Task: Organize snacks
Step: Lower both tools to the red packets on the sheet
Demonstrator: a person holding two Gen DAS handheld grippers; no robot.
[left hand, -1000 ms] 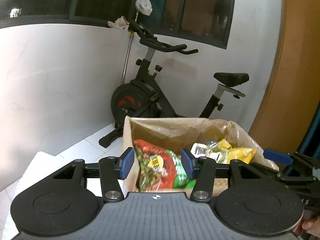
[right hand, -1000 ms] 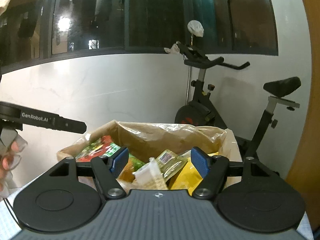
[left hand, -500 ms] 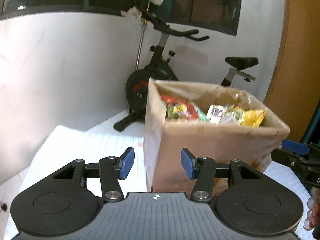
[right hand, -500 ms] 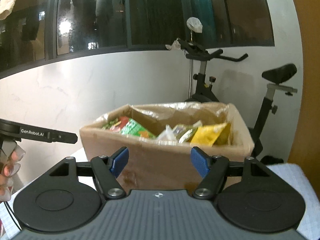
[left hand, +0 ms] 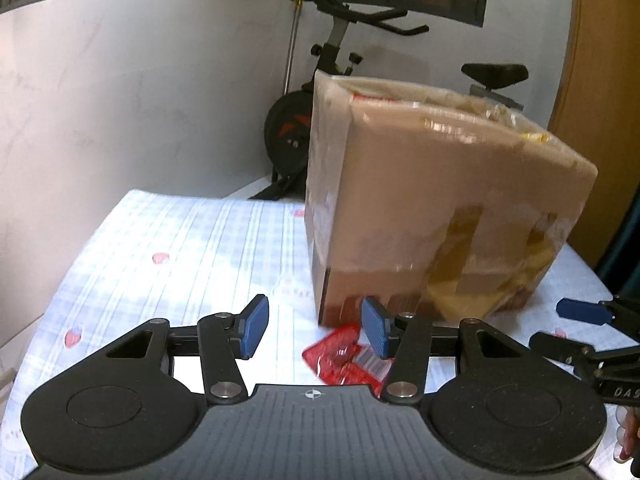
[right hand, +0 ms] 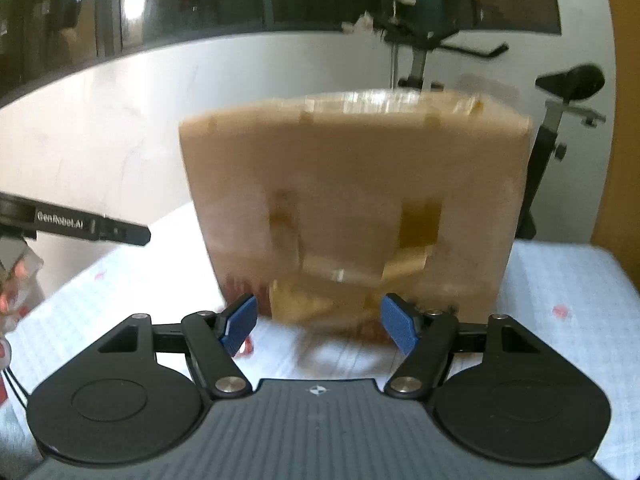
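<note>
Left gripper (left hand: 314,332): jaws parted about halfway, nothing between the pads — only tablecloth and the edge of a red snack packet (left hand: 346,356) showing in the gap, untouched. Right gripper (right hand: 318,324): likewise half open and empty, aimed at the foot of the cardboard box (right hand: 356,204). Both held low over the table (left hand: 168,248), close to the near face of the box.

Box upright on the checked cloth, open at the top, blurred in both views; a hint of wrappers at the rim in the left view, contents otherwise hidden from this low angle. Red packet flat on the cloth just in front of the box's near corner, apart from the rest. Exercise bike (left hand: 320,92) behind, against the wall.

Likely step: the approach, with no snack picked yet. Next move probably calls for lowering the left pads astride the red packet and closing on its edge — thin and flat, so easy to skate over.
</note>
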